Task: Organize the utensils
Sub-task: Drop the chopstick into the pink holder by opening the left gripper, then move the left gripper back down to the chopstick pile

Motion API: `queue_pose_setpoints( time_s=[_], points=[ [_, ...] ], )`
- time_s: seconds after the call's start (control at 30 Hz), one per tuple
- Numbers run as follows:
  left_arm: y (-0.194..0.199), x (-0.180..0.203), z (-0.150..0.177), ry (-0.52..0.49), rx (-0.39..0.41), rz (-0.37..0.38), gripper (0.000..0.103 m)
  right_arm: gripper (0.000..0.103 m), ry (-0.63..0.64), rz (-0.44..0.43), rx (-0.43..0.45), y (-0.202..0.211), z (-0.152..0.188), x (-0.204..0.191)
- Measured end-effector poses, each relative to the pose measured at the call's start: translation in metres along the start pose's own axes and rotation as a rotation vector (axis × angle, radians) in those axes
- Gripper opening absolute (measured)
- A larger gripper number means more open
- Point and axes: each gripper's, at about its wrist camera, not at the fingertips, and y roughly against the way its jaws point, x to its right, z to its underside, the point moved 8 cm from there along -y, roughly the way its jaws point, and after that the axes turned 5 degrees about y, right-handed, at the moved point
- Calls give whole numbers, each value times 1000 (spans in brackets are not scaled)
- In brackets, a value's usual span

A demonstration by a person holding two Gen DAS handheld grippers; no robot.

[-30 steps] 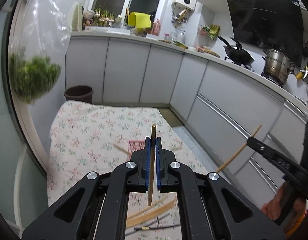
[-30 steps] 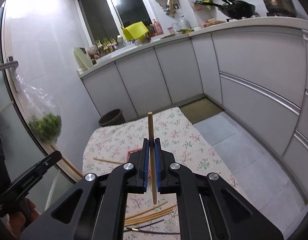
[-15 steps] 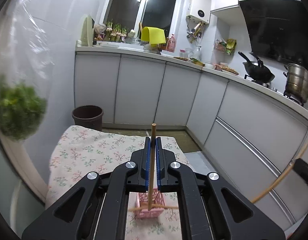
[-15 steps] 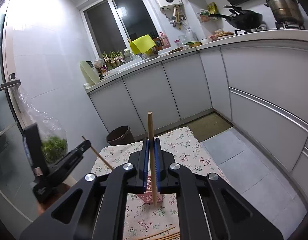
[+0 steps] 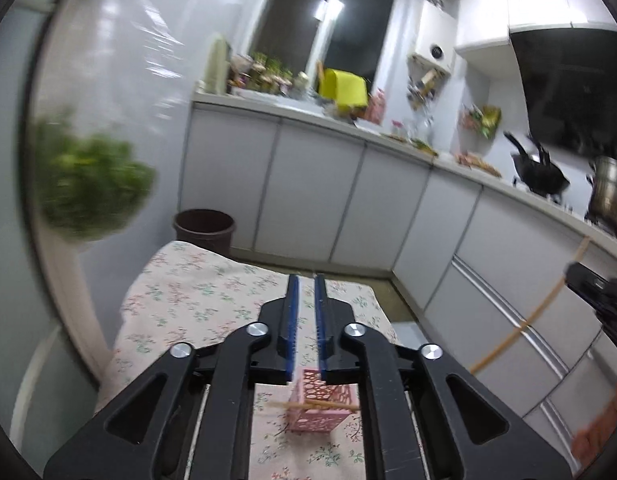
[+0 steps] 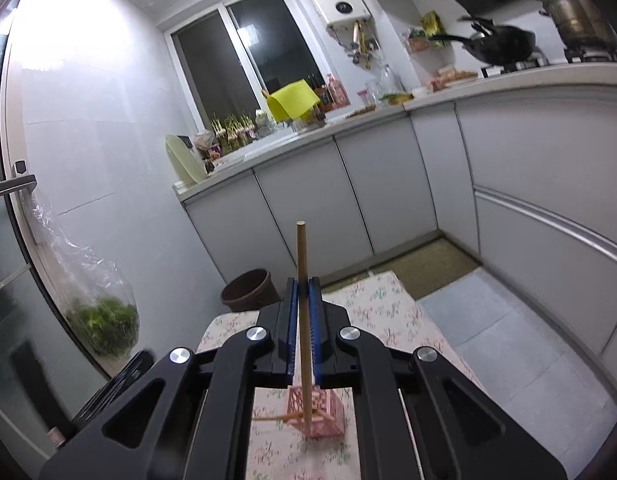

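The left tool (image 5: 304,280) is opening with nothing between its pads. The right tool (image 6: 302,282) is gripping a wooden chopstick (image 6: 302,300) upright over the pink holder (image 6: 320,416), which is standing on the floral worktop (image 6: 384,312)
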Motion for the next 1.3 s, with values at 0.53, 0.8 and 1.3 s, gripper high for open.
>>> queue_pose_setpoints(
  time_s=[0.53,0.8,1.3],
  points=[
    [6,-46,7,44,-16,-72,16,10,98,-2,-88,-111,60,-28],
    [7,-46,12,49,-39,-63,22,25,103,50,-95,-93,61,-21],
    [14,-9,33,-36,-63,-35,74,88,102,174,-65,-33,70,13]
  ],
)
